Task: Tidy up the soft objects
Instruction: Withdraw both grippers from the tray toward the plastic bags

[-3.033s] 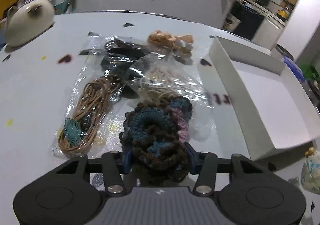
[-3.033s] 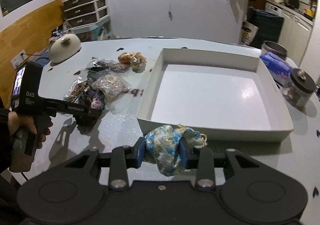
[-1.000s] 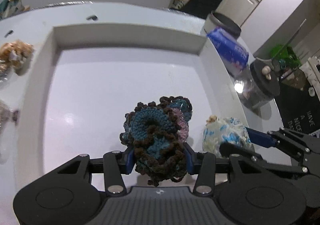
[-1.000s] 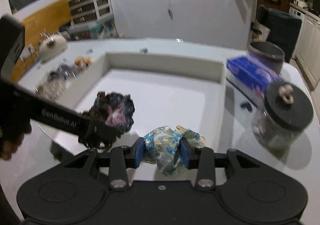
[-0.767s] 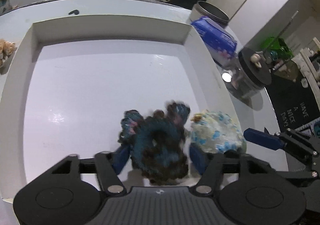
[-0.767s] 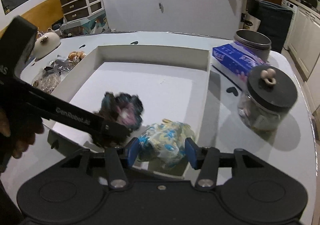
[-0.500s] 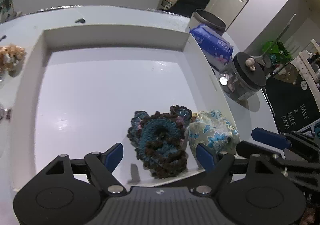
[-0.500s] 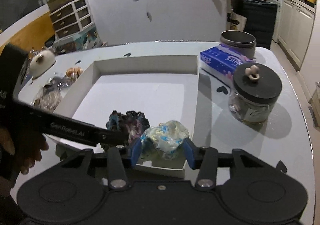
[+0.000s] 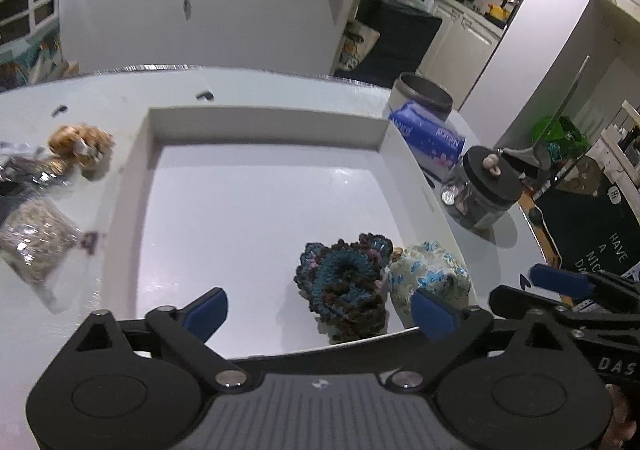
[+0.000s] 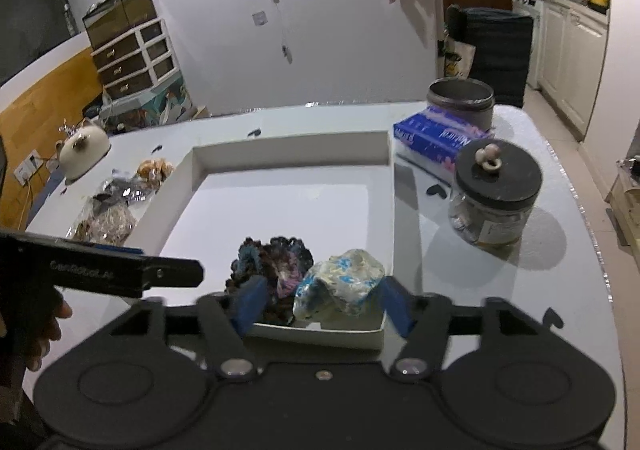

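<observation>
A dark blue-and-brown crocheted scrunchie [image 9: 344, 286] and a pale floral fabric scrunchie [image 9: 428, 276] lie side by side in the near right corner of the white tray [image 9: 256, 122]. Both also show in the right wrist view: the crocheted one [image 10: 272, 260], the floral one [image 10: 344, 282], the tray [image 10: 288, 148]. My left gripper [image 9: 318, 314] is open and empty, just above the tray's near edge. My right gripper [image 10: 322, 306] is open and empty, with the floral scrunchie below its gap.
Bagged hair accessories [image 9: 36, 234] and a tan scrunchie [image 9: 80, 142] lie left of the tray. A black-lidded glass jar [image 10: 494, 194], a blue tissue pack [image 10: 436, 134] and a grey tin [image 10: 460, 100] stand to its right. A cream cat-shaped pot [image 10: 84, 148] sits far left.
Both grippers carried their scrunchies over the tray, opened and let them go into its near right corner. Both have since pulled back and upward with jaws wider.
</observation>
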Demonstrator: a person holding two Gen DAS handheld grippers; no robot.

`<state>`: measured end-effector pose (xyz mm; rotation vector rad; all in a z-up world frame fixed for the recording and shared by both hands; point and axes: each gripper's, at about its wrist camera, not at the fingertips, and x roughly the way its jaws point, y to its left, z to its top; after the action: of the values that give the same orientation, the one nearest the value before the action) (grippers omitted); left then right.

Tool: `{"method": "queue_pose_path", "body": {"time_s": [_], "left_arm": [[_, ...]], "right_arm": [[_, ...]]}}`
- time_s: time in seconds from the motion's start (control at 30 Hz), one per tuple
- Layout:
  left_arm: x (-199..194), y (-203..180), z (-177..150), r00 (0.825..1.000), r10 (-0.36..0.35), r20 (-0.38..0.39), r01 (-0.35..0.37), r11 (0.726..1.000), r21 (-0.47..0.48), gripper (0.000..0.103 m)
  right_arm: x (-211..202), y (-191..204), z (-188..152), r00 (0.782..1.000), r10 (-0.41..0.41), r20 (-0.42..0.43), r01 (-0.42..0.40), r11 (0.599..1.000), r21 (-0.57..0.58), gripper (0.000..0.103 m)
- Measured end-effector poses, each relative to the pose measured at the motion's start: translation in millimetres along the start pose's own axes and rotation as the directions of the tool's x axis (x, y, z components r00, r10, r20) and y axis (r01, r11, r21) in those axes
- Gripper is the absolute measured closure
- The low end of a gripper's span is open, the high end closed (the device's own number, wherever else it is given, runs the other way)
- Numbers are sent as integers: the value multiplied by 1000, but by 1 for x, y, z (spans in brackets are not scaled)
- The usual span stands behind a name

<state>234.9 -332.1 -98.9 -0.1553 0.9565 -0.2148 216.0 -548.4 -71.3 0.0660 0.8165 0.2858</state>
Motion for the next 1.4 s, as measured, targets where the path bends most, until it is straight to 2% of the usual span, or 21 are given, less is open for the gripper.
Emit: {"method": "queue_pose_path", "body": {"time_s": [0.03, 0.13, 0.27, 0.33, 0.4, 0.8, 1.13, 1.4], "left_arm": [[-6, 0, -2, 1000, 4, 14, -4, 1000, 5, 0], [-18, 1, -6, 999, 13, 47, -14, 1000, 14, 0], [-33, 4, -12, 996, 24, 88, -26, 999, 19, 0], [-39, 7, -14, 995, 20, 102, -23, 1000, 20, 0], [-45, 10, -18, 993, 19, 113, -22, 999, 24, 0], [-69, 58, -24, 989, 11, 144, -14, 1000, 21, 0], [-89, 132, -15, 990, -18, 137, 12, 999, 50, 0], [-98, 195, -10, 992, -9, 125, 2, 998, 55, 0]], "right_arm": [[-4, 1, 0, 1000, -8, 10, 8, 1000, 1, 23], [-14, 5, -1, 999, -35, 35, 35, 999, 4, 17], [-25, 9, -5, 997, -56, 59, 56, 998, 7, 13], [-29, 12, -7, 996, -67, 63, 66, 998, 11, 4], [-34, 16, -10, 993, -89, 76, 88, 996, 14, 0], [-35, 56, -21, 977, -195, 89, 191, 980, 55, 0], [-20, 122, -19, 966, -248, 79, 240, 966, 96, 0], [5, 178, -12, 963, -261, 73, 252, 961, 113, 0]]}}
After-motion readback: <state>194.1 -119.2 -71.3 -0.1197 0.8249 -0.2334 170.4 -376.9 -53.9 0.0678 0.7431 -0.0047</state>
